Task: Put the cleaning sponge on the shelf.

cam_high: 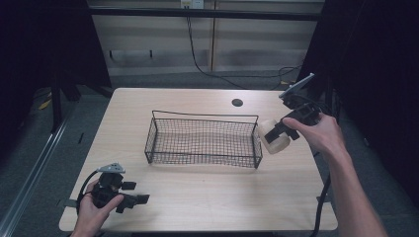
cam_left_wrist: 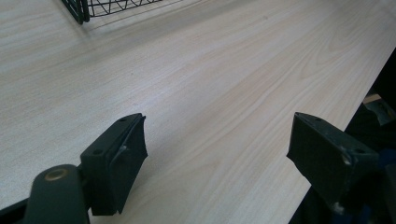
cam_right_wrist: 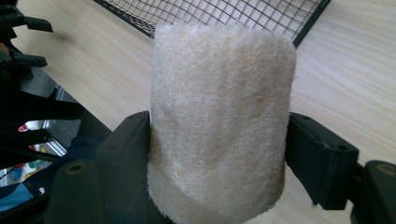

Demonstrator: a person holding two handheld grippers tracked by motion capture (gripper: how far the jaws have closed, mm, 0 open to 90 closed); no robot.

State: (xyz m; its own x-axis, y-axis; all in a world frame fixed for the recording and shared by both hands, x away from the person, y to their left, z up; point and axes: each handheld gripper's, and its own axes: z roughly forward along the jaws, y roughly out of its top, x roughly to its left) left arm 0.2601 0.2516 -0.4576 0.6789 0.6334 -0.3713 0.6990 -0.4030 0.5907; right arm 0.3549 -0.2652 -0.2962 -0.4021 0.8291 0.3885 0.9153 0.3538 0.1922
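A cream loofah cylinder [cam_high: 274, 137] [cam_right_wrist: 219, 121] hangs just right of the black wire basket [cam_high: 202, 141], held off the table. My right gripper [cam_high: 272, 134] [cam_right_wrist: 218, 149] is shut on it, both pads pressed against its sides. In the right gripper view the basket's mesh corner [cam_right_wrist: 261, 16] lies just beyond the loofah. My left gripper [cam_high: 141, 200] [cam_left_wrist: 217, 156] rests low near the table's front left corner, its jaws wide open with bare wood between them. The basket's near corner [cam_left_wrist: 77, 9] shows far off in the left gripper view.
The light wooden table [cam_high: 197, 197] has a round cable hole [cam_high: 237, 102] behind the basket. Dark curtains flank both sides, and a cable runs down the wall at the back. The table's right edge [cam_left_wrist: 355, 98] drops off close to the left gripper's jaw.
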